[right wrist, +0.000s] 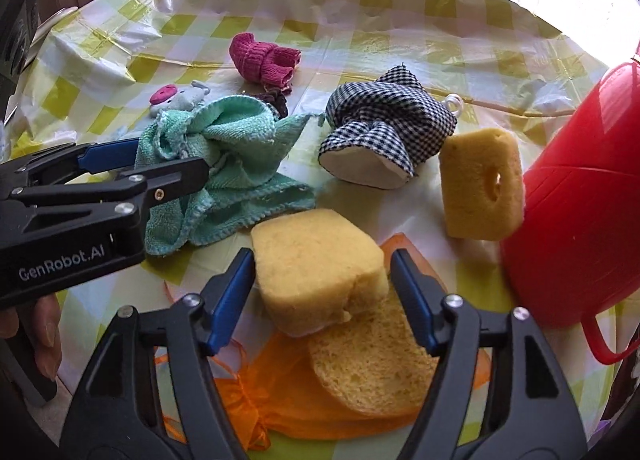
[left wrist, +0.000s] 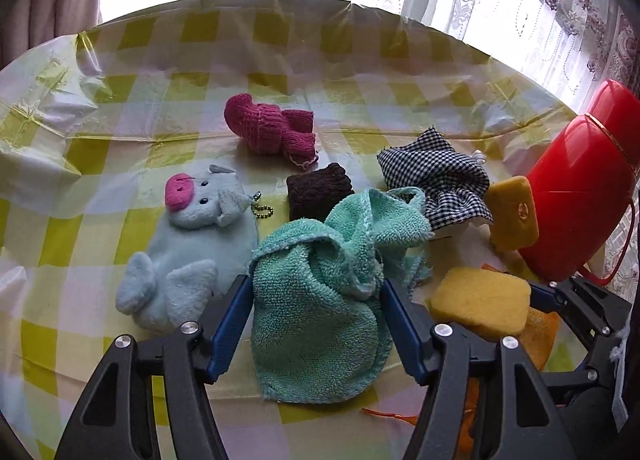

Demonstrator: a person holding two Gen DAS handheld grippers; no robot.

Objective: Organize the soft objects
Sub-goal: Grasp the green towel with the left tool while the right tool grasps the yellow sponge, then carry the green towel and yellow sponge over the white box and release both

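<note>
In the right wrist view, the small dark brown knitted cloth point(right wrist: 276, 97) at eleven o'clock is mostly hidden behind the crumpled mint-green terry towel point(right wrist: 224, 171), as is the pale blue plush pig point(right wrist: 180, 99). The glossy red plastic basket point(right wrist: 580, 199) at three o'clock is cut off by the edge. The orange mesh pouch point(right wrist: 260, 392) lies partly hidden under the round yellow sponge slice point(right wrist: 368, 372).

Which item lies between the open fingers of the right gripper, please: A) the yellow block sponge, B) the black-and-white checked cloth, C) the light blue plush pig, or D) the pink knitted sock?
A: in the right wrist view the yellow block sponge sits between the blue-padded fingers of the right gripper, which stand apart on either side of it.
</note>
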